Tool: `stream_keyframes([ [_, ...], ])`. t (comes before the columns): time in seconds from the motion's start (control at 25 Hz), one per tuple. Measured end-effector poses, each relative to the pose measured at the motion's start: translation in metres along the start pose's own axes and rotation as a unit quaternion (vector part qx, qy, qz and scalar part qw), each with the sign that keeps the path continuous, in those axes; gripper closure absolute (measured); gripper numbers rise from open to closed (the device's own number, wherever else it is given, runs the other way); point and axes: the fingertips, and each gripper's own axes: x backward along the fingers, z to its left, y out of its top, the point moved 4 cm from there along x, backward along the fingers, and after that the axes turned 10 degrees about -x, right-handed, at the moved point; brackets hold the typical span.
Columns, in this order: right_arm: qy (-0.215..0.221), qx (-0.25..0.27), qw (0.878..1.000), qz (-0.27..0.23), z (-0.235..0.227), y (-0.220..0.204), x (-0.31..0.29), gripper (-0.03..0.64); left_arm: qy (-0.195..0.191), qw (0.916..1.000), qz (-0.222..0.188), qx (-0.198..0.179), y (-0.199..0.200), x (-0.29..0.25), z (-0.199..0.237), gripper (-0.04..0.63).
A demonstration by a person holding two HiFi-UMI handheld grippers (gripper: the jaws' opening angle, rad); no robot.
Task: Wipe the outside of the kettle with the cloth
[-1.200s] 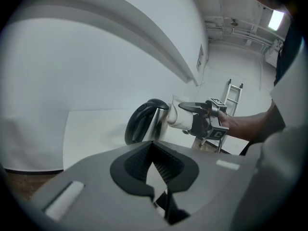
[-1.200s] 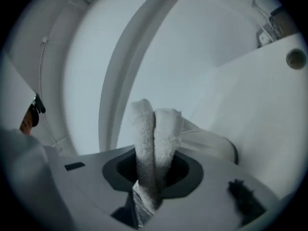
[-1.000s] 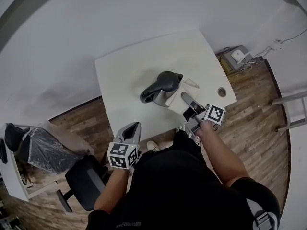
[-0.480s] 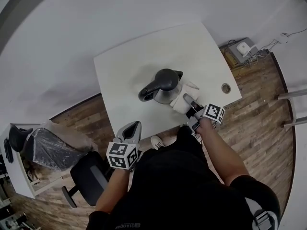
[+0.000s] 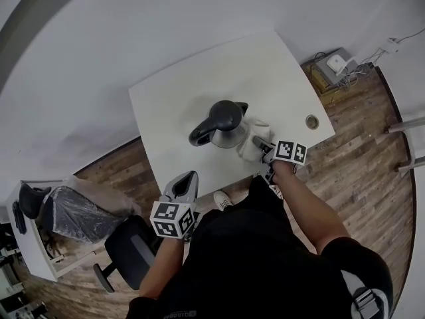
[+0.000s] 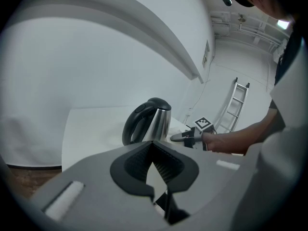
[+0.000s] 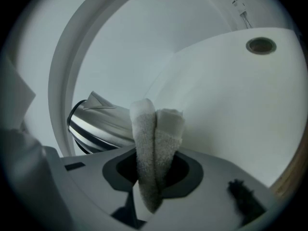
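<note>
My right hand-held gripper (image 5: 260,143) clamps the cloth (image 7: 154,138) just beside the kettle (image 5: 222,119) on the table (image 5: 166,105), left hand-held gripper (image 5: 188,178) closed, empty

A folded white terry cloth (image 7: 154,138) stands clamped in the grey right gripper (image 7: 153,170) at lower centre. A shiny steel kettle (image 7: 96,124) lies just left. A white tabletop (image 7: 231,105) with a round cable hole (image 7: 261,45) fills the right.

a bare office-like workroom: a plain white rectangular desk (image 5: 172,111) with a round cable hole (image 5: 311,121) near one corner, a black swivel office chair (image 5: 133,251) beside it, brown wood-plank floor (image 5: 358,158), blank white walls (image 5: 133,32), and a metal ladder (image 6: 234,110) leaning against one wall.
</note>
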Motion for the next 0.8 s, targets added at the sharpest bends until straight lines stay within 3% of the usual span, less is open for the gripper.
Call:
stream_keyframes([
  [0.12, 0.03, 0.029, 0.999, -0.016, 0.032, 0.01, 0.036, 0.518, 0.004, 1.0, -0.007, 0.002, -0.002, 0.007, 0.01, 0.588],
  [0.2, 0.047, 0.084, 0.995, -0.03, 0.065, 0.018, 0.057, 0.518, 0.004, 0.9999, -0.013, -0.004, -0.003, 0.01, 0.016, 0.588],
  [0.32, 0.052, 0.196, 0.979, -0.033, 0.115, 0.024, 0.068, 0.518, 0.004, 0.9997, -0.021, -0.009, -0.006, 0.014, 0.017, 0.588],
  [0.4, 0.061, 0.232, 0.971, -0.025, 0.136, 0.025, 0.066, 0.518, 0.007, 0.9997, -0.025, -0.004, -0.008, 0.019, 0.016, 0.588],
  [0.8, 0.038, 0.194, 0.98, 0.04, 0.11, 0.051, 0.029, 0.518, 0.079, 0.9949, -0.051, 0.037, 0.007, 0.011, 0.047, 0.588],
])
